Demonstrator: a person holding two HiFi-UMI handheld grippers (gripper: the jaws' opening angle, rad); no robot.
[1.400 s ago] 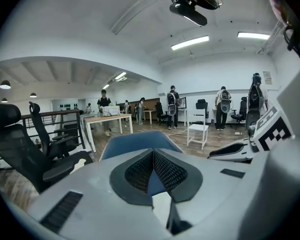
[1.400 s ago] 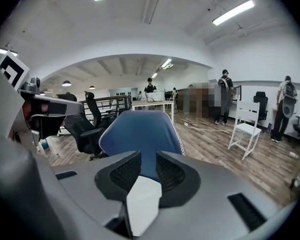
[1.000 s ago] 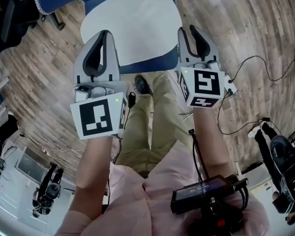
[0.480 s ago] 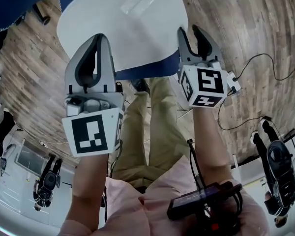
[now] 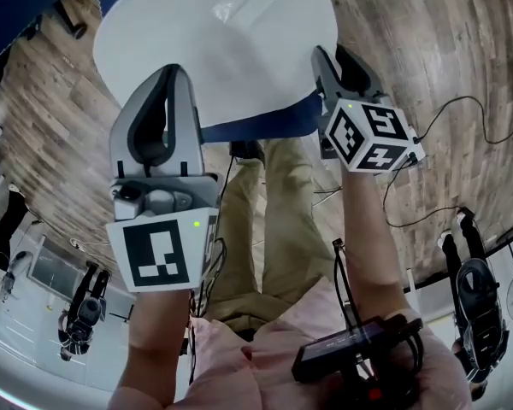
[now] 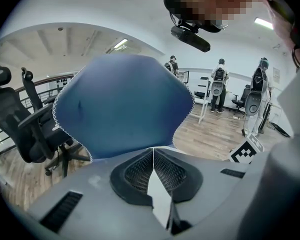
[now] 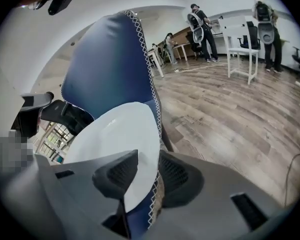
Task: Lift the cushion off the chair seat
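1. **Left grip.** Your left gripper (image 5: 167,79) is clamped on the near-left rim of the cushion (image 5: 231,49). In the left gripper view the jaws meet on only a thin sliver of the white face, and the blue underside rises beyond them. Judge this the weaker bite, so do not loosen it.
2. **Right grip.** Your right gripper (image 5: 335,58) is closed on the cushion's near-right rim. In the right gripper view one jaw lies on the white face and the other on the blue side, at the white-stitched seam. This hold looks deeper.
3. **Where the cushion is.** It hangs between the two grippers, white face toward you. Your trousers (image 5: 265,229) and the wooden floor (image 5: 427,75) show below its near edge. The dark blue shape beyond its far-left edge is probably the chair (image 5: 26,7). The cushion looks clear of the seat, but no view shows whether its far edge still touches.
4. **How to lift well.**
   - Raise both grippers together and level with each other, so the cushion does not twist out of the shallow left bite.
   - Draw the cushion toward you as you raise it, away from the chair on its far side.
   - Do not spread the grippers apart, since pulling along the near rim would drag the thin edge through the left jaws.
   - Move slowly; a soft cushion held by one rim is likely to sag and swing.
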